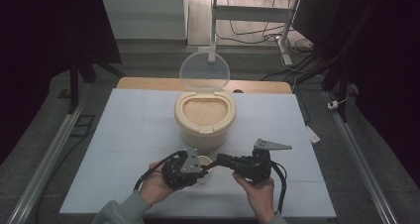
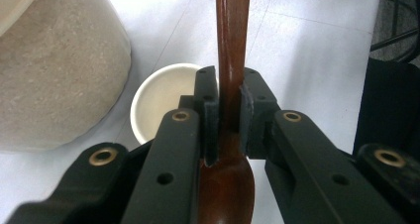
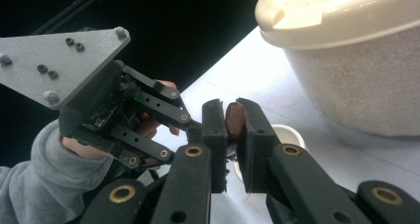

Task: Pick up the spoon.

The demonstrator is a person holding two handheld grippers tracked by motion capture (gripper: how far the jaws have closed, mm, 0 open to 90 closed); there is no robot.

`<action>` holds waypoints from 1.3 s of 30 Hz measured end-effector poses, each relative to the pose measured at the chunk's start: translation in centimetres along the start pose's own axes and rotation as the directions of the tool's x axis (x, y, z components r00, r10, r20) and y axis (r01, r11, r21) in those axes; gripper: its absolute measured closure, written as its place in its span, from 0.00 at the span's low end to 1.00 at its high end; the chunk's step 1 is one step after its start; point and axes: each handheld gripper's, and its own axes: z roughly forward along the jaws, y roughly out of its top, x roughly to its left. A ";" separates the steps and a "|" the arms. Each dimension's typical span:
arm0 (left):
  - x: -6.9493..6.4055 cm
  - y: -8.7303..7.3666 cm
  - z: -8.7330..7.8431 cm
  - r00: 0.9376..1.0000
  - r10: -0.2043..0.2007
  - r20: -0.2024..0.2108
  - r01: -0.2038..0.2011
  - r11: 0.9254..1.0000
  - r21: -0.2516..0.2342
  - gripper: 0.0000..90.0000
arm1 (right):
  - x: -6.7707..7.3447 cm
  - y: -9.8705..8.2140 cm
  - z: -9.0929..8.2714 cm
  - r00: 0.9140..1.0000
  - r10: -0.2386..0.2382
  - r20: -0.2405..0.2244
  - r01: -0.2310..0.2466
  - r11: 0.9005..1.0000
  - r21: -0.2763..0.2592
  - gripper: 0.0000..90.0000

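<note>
Table: white sheeted table [image 1: 129,149] spans the middle of the high view, both forearms entering from the bottom edge.
Rice bin: cream rice bin [image 1: 204,119] stands at centre frame, full of grains, its clear lid [image 1: 204,72] tipped up behind it; the left gripper view shows its speckled wall at upper left.
Left gripper: left gripper [image 1: 199,168], lower centre-left of the high view, is clamped tight on the spoon's neck just above the bowl of the spoon.
Right gripper: right gripper [image 1: 219,160], lower centre-right, has its jaws pressed on the far end of the spoon handle.
Cup: small white cup [image 2: 161,99] sits on the table just beside the bin, under the two grippers.
Spoon: brown wooden spoon [image 2: 231,45] bridges both grippers above the cup.
</note>
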 end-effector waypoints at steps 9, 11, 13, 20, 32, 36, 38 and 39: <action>1.2 -1.6 -2.0 0.990 -0.139 0.011 0.139 0.981 -0.132 0.50 | -0.1 0.4 -0.9 1.000 -0.007 0.001 0.008 0.997 -0.071 0.92; 1.5 -2.3 -2.6 0.985 -0.170 0.011 0.169 0.974 -0.153 0.47 | -0.2 0.6 -1.3 1.000 -0.009 0.010 0.010 0.996 -0.091 0.92; 1.8 -3.1 -3.3 0.981 -0.192 0.000 0.189 0.968 -0.165 0.45 | -0.3 0.7 -1.7 1.000 -0.008 0.015 0.009 0.994 -0.110 0.92; 2.6 -5.6 -4.6 0.969 -0.242 -0.050 0.230 0.957 -0.174 0.41 | -0.5 1.3 -2.9 0.999 -0.015 0.037 0.020 0.989 -0.149 0.92; 4.5 -12.0 -5.6 0.913 -0.384 -0.135 0.359 0.916 -0.180 0.38 | -1.6 1.8 -4.2 0.998 0.001 0.055 0.009 0.983 -0.181 0.92; 5.1 -13.5 -5.8 0.894 -0.416 -0.165 0.385 0.903 -0.188 0.37 | -1.9 2.1 -4.4 0.999 0.006 0.053 0.005 0.981 -0.194 0.92; 5.2 -13.8 -5.8 0.889 -0.425 -0.170 0.393 0.899 -0.191 0.36 | -2.0 2.3 -4.5 0.999 0.008 0.049 0.002 0.980 -0.201 0.92; 5.3 -14.1 -5.9 0.884 -0.435 -0.169 0.402 0.894 -0.198 0.36 | -2.0 2.4 -4.6 0.999 0.003 0.048 0.007 0.979 -0.201 0.92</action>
